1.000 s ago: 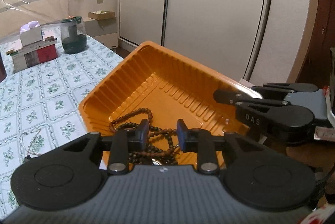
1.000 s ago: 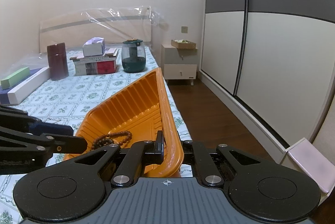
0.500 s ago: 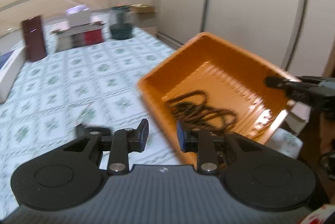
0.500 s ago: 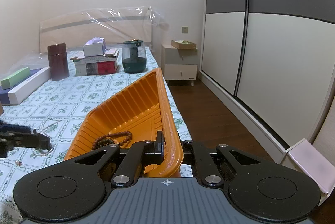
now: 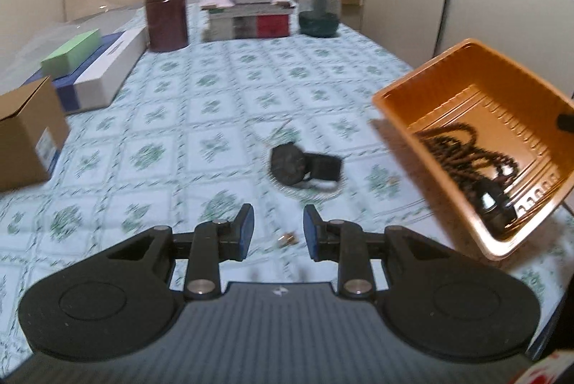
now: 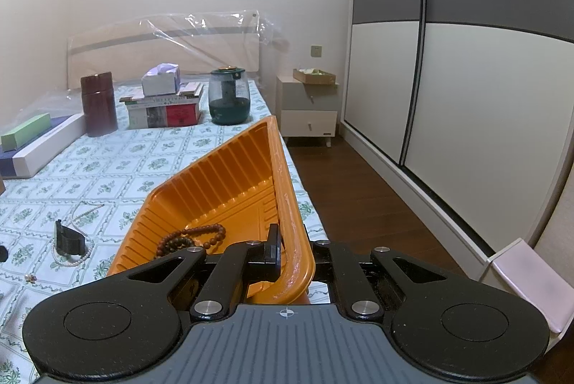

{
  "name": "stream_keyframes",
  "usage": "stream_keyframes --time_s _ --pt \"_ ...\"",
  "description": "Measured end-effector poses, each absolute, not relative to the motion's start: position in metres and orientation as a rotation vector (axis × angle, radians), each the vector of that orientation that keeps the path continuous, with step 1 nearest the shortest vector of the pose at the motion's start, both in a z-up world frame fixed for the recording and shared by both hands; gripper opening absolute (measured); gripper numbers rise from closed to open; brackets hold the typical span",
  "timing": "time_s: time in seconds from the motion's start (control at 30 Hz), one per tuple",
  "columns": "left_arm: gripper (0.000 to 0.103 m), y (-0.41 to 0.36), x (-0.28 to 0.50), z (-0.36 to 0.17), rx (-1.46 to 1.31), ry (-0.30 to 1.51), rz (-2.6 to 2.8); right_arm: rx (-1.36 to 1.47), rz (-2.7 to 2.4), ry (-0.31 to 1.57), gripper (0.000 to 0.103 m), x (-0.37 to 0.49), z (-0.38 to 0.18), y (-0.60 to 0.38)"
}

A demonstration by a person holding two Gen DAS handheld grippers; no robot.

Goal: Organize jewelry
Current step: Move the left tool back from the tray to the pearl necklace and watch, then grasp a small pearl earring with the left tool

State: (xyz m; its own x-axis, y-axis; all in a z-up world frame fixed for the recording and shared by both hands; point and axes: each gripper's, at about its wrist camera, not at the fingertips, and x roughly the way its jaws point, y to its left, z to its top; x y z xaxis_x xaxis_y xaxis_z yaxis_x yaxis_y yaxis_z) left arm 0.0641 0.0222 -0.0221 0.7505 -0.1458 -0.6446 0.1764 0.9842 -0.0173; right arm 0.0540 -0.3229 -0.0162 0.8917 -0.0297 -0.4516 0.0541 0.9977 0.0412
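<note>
An orange plastic tray (image 6: 222,183) is tilted up off the bed, and my right gripper (image 6: 294,251) is shut on its near rim. Dark wooden beads (image 6: 190,238) lie in the tray's low corner; the beads (image 5: 466,151) also show in the left wrist view inside the tray (image 5: 448,68). On the patterned bedsheet a black watch (image 5: 305,165) lies on a pearl necklace (image 6: 77,260). A tiny earring (image 5: 288,238) sits just beyond my left gripper (image 5: 278,231), whose jaws stand a little apart with nothing between them. The watch (image 6: 68,237) is left of the tray.
At the bed's left stand a cardboard box (image 5: 25,136) and flat boxes (image 5: 97,75). At the head are a maroon canister (image 5: 166,14), stacked books (image 5: 247,18) and a green jar (image 5: 318,11). Right of the bed are wooden floor (image 6: 358,204), a nightstand (image 6: 308,111) and a wardrobe (image 6: 466,97).
My left gripper has swung left, away from over the tray, and now points down at the sheet near the watch. The right gripper and the tray have kept still.
</note>
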Motion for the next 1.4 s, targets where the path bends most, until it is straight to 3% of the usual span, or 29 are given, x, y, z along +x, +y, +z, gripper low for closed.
stream_keyframes --time_s 0.97,1.4 --pt "0.025 0.002 0.083 -0.071 0.179 0.725 -0.203 0.046 -0.049 0.473 0.007 0.055 -0.019 -0.325" --pt "0.007 -0.005 0.089 -0.074 0.226 0.733 -0.247 0.045 -0.054 0.476 0.007 0.055 -0.021 -0.326"
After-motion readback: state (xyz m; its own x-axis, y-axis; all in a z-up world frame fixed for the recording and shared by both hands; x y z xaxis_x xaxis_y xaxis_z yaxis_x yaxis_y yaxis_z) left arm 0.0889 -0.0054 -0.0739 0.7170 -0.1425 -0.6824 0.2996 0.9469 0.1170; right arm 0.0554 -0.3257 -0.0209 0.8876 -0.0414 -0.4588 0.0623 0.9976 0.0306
